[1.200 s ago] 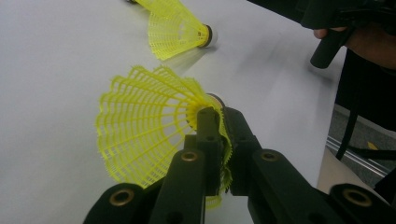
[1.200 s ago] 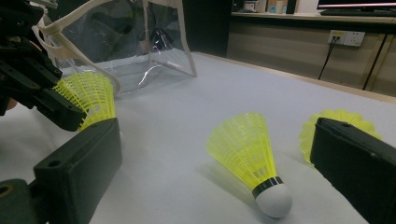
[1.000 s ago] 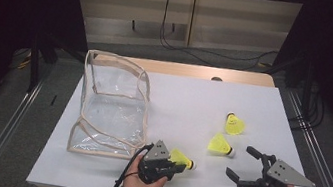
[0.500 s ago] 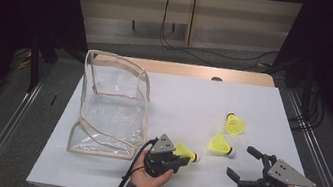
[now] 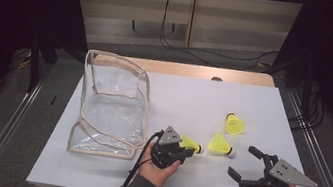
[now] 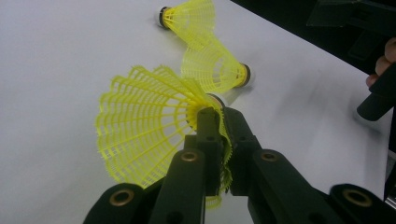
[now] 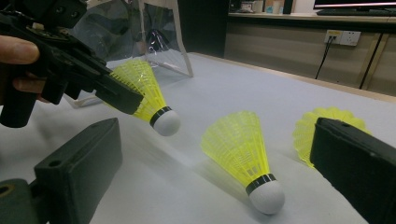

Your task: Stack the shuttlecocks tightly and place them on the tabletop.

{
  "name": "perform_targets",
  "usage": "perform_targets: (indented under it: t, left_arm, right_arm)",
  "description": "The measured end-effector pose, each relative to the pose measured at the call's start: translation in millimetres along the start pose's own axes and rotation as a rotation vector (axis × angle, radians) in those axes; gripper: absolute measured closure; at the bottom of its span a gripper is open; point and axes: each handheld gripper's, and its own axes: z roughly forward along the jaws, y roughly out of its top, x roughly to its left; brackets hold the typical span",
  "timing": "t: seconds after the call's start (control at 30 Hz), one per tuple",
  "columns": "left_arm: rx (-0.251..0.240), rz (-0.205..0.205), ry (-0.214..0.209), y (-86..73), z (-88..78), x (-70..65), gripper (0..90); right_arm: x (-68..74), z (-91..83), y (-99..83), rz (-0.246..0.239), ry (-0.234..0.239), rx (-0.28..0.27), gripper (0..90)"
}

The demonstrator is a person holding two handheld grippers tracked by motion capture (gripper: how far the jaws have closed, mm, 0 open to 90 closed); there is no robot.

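our left gripper pinches the skirt of a yellow plastic mesh shuttlecock, raised off the white table sheet. bare sheet lies at 12 o'clock. our right gripper stands spread. since earlier, the left gripper shifted toward 10 o'clock, nearer the clear plastic bag.

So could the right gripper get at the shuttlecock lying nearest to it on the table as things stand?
Probably yes. The right gripper is open and faces the lying shuttlecock across bare white table. The left gripper, shut on another shuttlecock, sits off to the side, apparently clear of that path.
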Motion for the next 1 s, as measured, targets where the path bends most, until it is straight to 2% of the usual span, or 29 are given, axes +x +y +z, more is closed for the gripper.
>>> perform_targets:
  t: [0.03, 0.1, 0.17, 0.47, 0.57, 0.67, 0.73, 1.0]
  left_arm:
    - [-0.006, -0.013, 0.013, 1.2, 3.3, 1.4, 86.6]
    - [-0.001, -0.007, 0.022, 2.0, 4.2, 2.8, 86.6]
    - [-0.01, -0.021, 0.038, 4.6, 8.0, 6.9, 86.6]
    - [-0.011, -0.028, 0.074, 15.4, 17.2, 13.0, 86.5]
    - [-0.017, -0.036, 0.093, 17.1, 20.8, 18.6, 86.6]
    - [-0.001, -0.041, 0.113, 16.7, 23.2, 24.6, 86.6]
    - [-0.011, -0.064, 0.129, 16.2, 25.2, 29.3, 86.6]
    - [0.001, -0.048, 0.158, 23.0, 31.5, 33.5, 86.4]
  right_arm:
    - [0.2, 0.3, -0.1, -0.001, 0.001, 0.001, 1.9]
    - [0.5, 0.2, -0.1, 0.001, 0.003, 0.001, 1.9]
    - [0.5, 0.2, 0.0, 0.002, 0.004, 0.0, 2.0]
    - [0.2, 0.1, 0.1, -0.002, 0.005, 0.001, 2.0]
    - [0.2, 0.1, 0.1, -0.002, 0.007, 0.001, 1.9]
    - [0.2, -0.1, 0.1, 0.0, 0.008, 0.001, 1.9]
    - [-0.2, 0.2, -0.2, -0.001, 0.007, 0.002, 1.9]
    - [-0.3, 0.4, -0.3, -0.002, 0.009, 0.002, 1.9]
